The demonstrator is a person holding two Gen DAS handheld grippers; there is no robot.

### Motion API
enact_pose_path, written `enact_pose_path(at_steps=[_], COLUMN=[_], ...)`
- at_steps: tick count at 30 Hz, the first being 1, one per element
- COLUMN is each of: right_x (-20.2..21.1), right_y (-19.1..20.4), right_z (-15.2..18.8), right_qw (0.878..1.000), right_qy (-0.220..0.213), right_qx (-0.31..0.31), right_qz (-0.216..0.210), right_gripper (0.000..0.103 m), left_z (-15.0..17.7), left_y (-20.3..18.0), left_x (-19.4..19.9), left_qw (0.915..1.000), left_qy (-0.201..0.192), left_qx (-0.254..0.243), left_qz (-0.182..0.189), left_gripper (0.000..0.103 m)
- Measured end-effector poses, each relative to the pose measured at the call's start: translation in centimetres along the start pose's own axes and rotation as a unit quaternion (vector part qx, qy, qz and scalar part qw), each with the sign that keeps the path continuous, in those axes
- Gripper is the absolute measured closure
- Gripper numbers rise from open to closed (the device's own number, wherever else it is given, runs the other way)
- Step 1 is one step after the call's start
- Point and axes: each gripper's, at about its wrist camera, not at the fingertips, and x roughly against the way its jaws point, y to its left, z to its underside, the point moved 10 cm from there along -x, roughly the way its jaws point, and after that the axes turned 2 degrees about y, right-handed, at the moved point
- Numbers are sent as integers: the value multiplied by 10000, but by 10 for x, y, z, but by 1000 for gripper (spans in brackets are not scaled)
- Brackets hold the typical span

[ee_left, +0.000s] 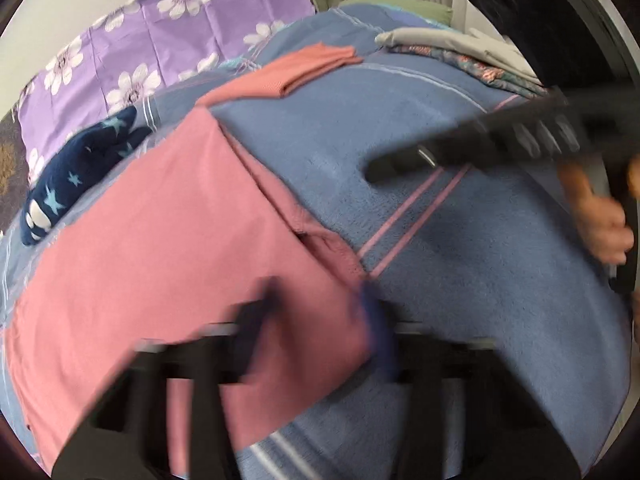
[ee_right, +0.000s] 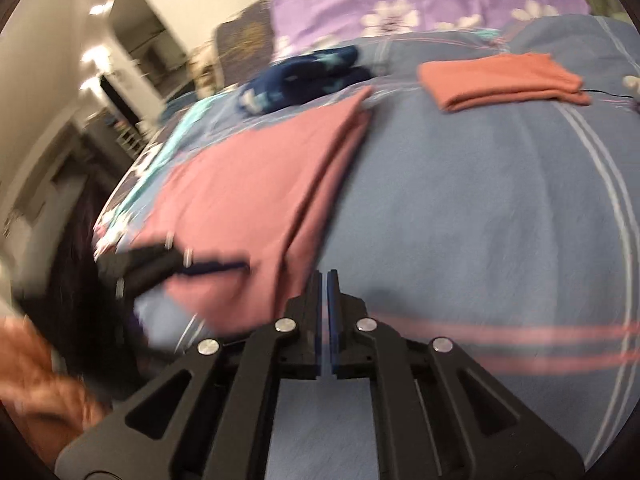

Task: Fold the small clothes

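In the left wrist view, the left hand-held gripper [ee_left: 320, 304] hung over the near part of the bed, blurred. Its fingers straddled the near right corner of the pink garment [ee_left: 168, 248], and whether the pads pressed the cloth could not be told. The garment lay flat on the blue blanket [ee_left: 480, 260], folded lengthwise, running away toward the far left. Beyond its far end lay a smaller, already folded coral cloth [ee_left: 296, 70]. A dark blue sock with stars [ee_left: 80, 176] sat beside the garment's left edge, near the purple flowered bedding [ee_left: 168, 40]. The right hand-held gripper [ee_left: 374, 170] reached in from the right, above bare blanket, with a hand [ee_left: 600, 220] on its grip. A stack of folded grey and patterned cloth [ee_left: 460, 52] lay at the far right of the bed.

In the right wrist view, the right hand-held gripper [ee_right: 324, 276] was closed, its blue pads almost touching with nothing between them, just beside the pink garment's [ee_right: 256, 184] right edge, over blue blanket [ee_right: 480, 220]. The left hand-held gripper [ee_right: 240, 266] reached onto the garment's near corner from the left, its narrow tips lying on the cloth. The coral cloth [ee_right: 504, 80] lay toward the far right, well apart from the garment, and the star sock [ee_right: 300, 80] toward the far left.
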Motion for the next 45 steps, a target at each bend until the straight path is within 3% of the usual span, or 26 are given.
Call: enact_pose_path(at_steps=[4,10,18,20,21,22,25,28,31,33,34,37,39,40,42,43,45], right_x=[-16,-52,-90,-100,-100,-95,-86,-106,-103,-87,-74,-53,-52,-56,-67,-76,-83], right_y=[-10,-18,-19,-21,-21,-19,-12,-28,-38,-44,-41,-9,15,26,30,23,16], right_z=[-40,-82,-97,-100,-104,-111,-121,-110,-109,-113,-116,-112,-98,-84,-62,-48,-38], right_qw=[9998,9986,9966,9964,9965,9970,9974,9975,9950,9923,9926,9957,9980,9992,9999,9980,9948], right_qy=[17,74,353,400,330,102,-257,28,-103,-310,-463,-577,-420,-245,56,247,230], right_qx=[-193,-527,-703,-738,-756,-763,-660,-695,-989,-1187,-1090,-720,-435,-279,-95,50,260], right_qz=[103,-6,-242,-149,-131,-129,-164,150,-2,171,263,-46,-166,-164,110,585,957], right_gripper=[99,91,80,81,92,96,97,97,90,87,88,88,88,88,88,90,94], left_z=[2,8,8,8,8,7,7,7,6,5,6,4,4,4,6,7,12], left_y=[-1,1,-5,-9,-11,-14,-15,-14,-9,-7,-8,-7,-9,-10,-11,-10,-6], left_x=[4,6,5,5,5,6,3,1,-2,-2,-2,-2,0,2,10,15,28], left_qw=[9999,9995,9978,9970,9961,9951,9939,9920,9897,9887,9885,9877,9860,9857,9861,9854,9846], left_qy=[-51,-114,-216,-251,-275,-292,-293,-271,-266,-273,-282,-308,-332,-346,-351,-361,-388], left_qx=[-142,-2,20,0,-22,-38,-19,55,159,199,203,194,191,190,186,206,240], left_qz=[-42,287,621,738,836,939,1063,1229,1401,1462,1471,1520,1620,1638,1612,1653,1689], left_gripper=[96,96,96,96,96,96,97,97,96,96,96,91,77,75,74,74,72])
